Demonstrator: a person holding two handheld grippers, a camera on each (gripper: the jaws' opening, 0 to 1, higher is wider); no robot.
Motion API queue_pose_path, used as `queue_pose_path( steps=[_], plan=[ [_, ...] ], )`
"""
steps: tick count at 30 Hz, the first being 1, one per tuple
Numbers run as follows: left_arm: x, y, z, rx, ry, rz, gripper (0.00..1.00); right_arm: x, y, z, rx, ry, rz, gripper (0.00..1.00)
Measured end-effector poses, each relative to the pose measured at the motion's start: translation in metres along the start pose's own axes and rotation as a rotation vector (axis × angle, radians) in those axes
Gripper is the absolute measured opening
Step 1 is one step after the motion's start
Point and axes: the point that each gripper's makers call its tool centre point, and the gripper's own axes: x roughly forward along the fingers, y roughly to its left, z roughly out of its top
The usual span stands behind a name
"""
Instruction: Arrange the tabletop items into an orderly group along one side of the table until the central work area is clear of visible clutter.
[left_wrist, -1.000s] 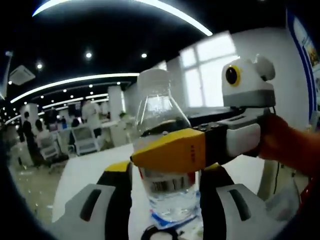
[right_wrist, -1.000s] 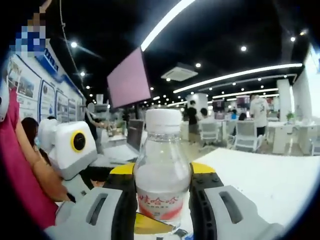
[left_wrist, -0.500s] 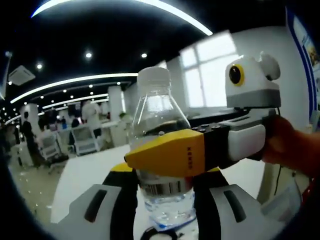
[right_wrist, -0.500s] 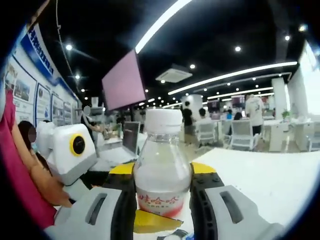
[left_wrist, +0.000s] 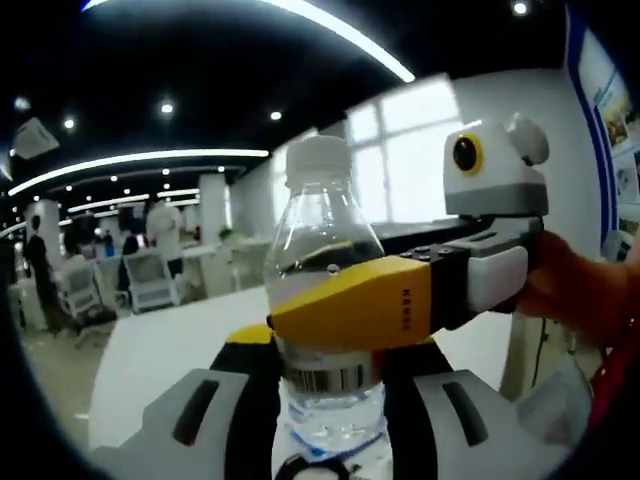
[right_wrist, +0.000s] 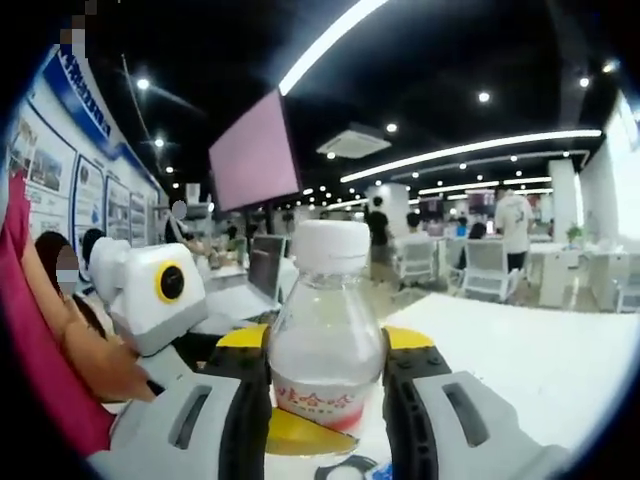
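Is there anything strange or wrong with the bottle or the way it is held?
One oddity: both tongs are closed on the same water bottle at once, the right tongs crossing in front of the left tongs. The bottle stands upright, white cap on, with no spill or damage visible.

The clear plastic water bottle (right_wrist: 323, 335) has a white screw cap (right_wrist: 331, 247), a label band red with white characters, and, in the left gripper view, a white panel with a black barcode (left_wrist: 326, 380). The left tool (left_wrist: 327, 395) is grey and black with yellow tips; so is the right tool (right_wrist: 325, 375). The worktop (right_wrist: 520, 350) is plain white. A flat wall screen (right_wrist: 255, 155) glows pink.
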Motion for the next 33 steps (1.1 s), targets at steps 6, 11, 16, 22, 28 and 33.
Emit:
queue_pose_path(
  steps=[6, 11, 16, 22, 28, 33],
  plan=[
    [-0.008, 0.003, -0.005, -0.100, -0.010, -0.118, 0.36, -0.003, 0.006, 0.008, -0.001, -0.014, 0.034, 0.45],
    [-0.018, 0.009, -0.006, -0.173, -0.036, -0.229, 0.36, -0.005, 0.012, 0.007, 0.007, 0.003, 0.084, 0.48],
    [-0.032, 0.018, -0.011, -0.165, -0.041, -0.329, 0.36, -0.006, 0.020, 0.009, -0.001, 0.006, 0.134, 0.52],
    [-0.053, 0.010, -0.014, -0.178, -0.063, -0.486, 0.36, 0.000, 0.049, -0.001, -0.042, 0.052, 0.302, 0.55],
    [-0.072, 0.000, -0.014, -0.183, -0.070, -0.602, 0.36, 0.012, 0.070, -0.001, -0.039, 0.036, 0.405, 0.57],
    [-0.079, -0.001, -0.012, -0.171, -0.076, -0.624, 0.36, 0.021, 0.080, -0.001, -0.035, 0.033, 0.473, 0.57]
  ],
)
